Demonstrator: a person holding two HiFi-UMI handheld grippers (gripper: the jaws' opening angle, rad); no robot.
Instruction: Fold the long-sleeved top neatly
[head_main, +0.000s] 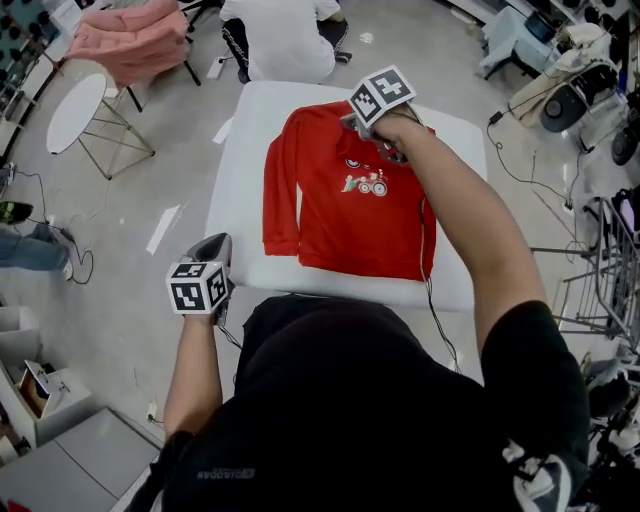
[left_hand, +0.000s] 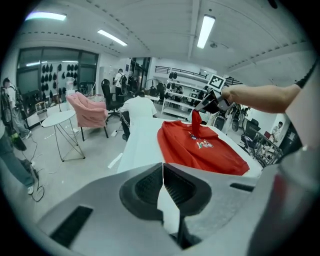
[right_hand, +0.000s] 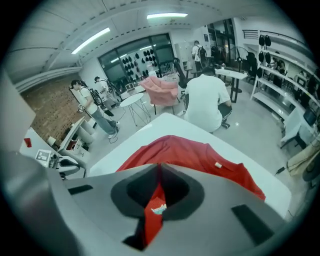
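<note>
Right gripper (head_main: 392, 152) is clamped tight on a pinch of red fabric. In the right gripper view the cloth runs straight up between the closed fingers (right_hand: 172, 187), with a bit of print showing on it. The rest of the long-sleeved top (head_main: 340, 210) lies front-up on the white table (head_main: 250, 150), spreading out below and to both sides of those fingertips, and one sleeve lies straight down along the body. From the left gripper view you can see the grabbed bit tented up off the chest.

Left gripper (head_main: 218, 240) is clenched too, but on nothing – its pads (left_hand: 150, 185) meet with only table and floor beyond them. It hangs just off the table's near corner, and the top is well apart from its tips.
</note>
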